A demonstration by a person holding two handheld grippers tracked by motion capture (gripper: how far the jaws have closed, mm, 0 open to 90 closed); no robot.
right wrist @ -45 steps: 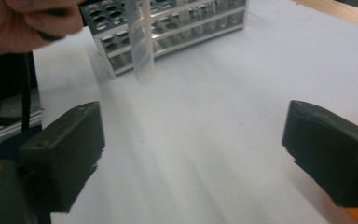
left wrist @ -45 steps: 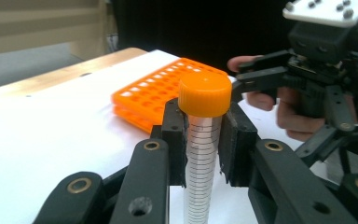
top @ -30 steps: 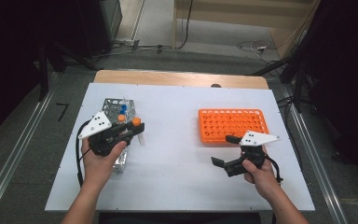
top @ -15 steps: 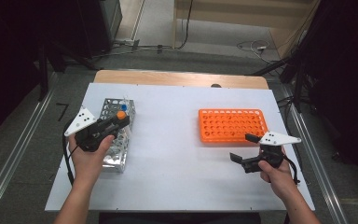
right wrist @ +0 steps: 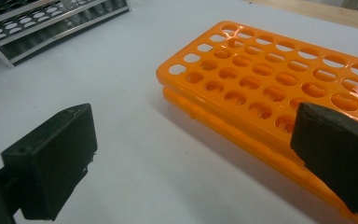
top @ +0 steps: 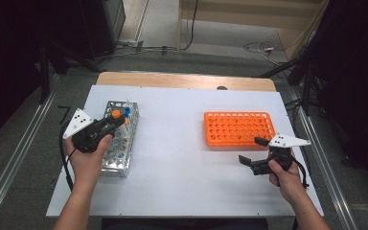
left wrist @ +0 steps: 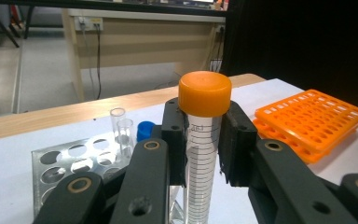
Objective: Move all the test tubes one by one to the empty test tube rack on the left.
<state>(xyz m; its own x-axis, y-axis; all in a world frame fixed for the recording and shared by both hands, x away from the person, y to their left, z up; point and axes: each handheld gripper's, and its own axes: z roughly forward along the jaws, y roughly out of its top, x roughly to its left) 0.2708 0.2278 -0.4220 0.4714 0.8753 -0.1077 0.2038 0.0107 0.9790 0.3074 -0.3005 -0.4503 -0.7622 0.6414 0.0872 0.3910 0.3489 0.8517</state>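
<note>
Covering most of the bench is a white table [top: 182,158], with a bare wooden strip along its far edge; grey floor with loose cables and dark curtained sides lie beyond.

At the near left, the left gripper [top: 116,120] is clamped on an orange-capped tube [left wrist: 204,140]. The left gripper view shows both black pads pressed against the clear, graduated body just under the cap, the tube standing upright between them. In the high view the tube sits over the far end of the metal rack [top: 120,148].

At the near right, the right gripper [top: 252,151] hangs over bare table just in front of the orange rack [top: 239,128]. Its jaws stand wide apart with nothing between them; one pad overlaps the rack's near edge in the right gripper view, though contact cannot be confirmed.

Containers: the metal rack holds a blue-capped tube [left wrist: 145,129] and two clear uncapped tubes [left wrist: 121,126] at its far end; the remaining holes visible are vacant. The orange rack's holes, as far as seen, hold nothing. The two racks stand well apart.
</note>
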